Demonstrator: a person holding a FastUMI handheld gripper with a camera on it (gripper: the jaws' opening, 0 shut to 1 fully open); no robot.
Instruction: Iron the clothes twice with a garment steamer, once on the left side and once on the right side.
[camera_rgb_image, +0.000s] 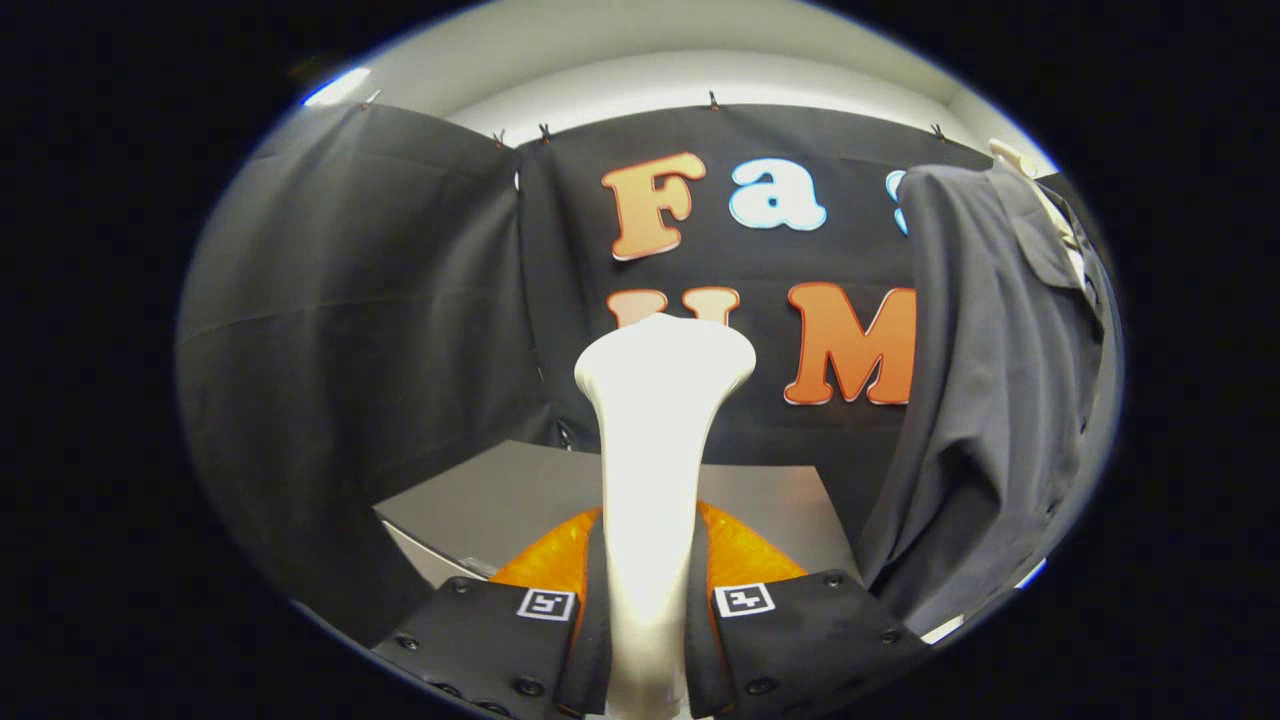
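White plastic, smooth and glossy: the garment steamer (655, 470) stands between your gripper's (647, 640) fingers, handle pinched on both sides, flared head rising beyond the fingertips.

Gripper view:
- Grip: both fingers (500, 640) press on the steamer's narrow neck. The neck looks slick and tapers, so I judge the hold could slip or twist if you swing fast.
- Clothes: a dark grey shirt (990, 400) hangs ahead and well off to the right of the steamer head, collar up top, hem loose and folded near the bottom. Head and fabric are well apart; no pass looks begun.
- Below the fingers: an orange base (745, 550) sits just ahead of them, on a grey table (500, 490).

Risks from here:
- The head points at the booth wall, not the shirt. If you move straight forward you steam the cloth wall instead.
- You need a turn to the right; a quick wrist roll could let the top-heavy head rotate in the pinch.
- The shirt hangs free, so pushing too hard would swing it away, leaving the pass incomplete.
- The bunched lower hem could catch the flared head's edge on a downward stroke.
- Left and right halves are hard to tell apart at this angle; you could cover one side twice.
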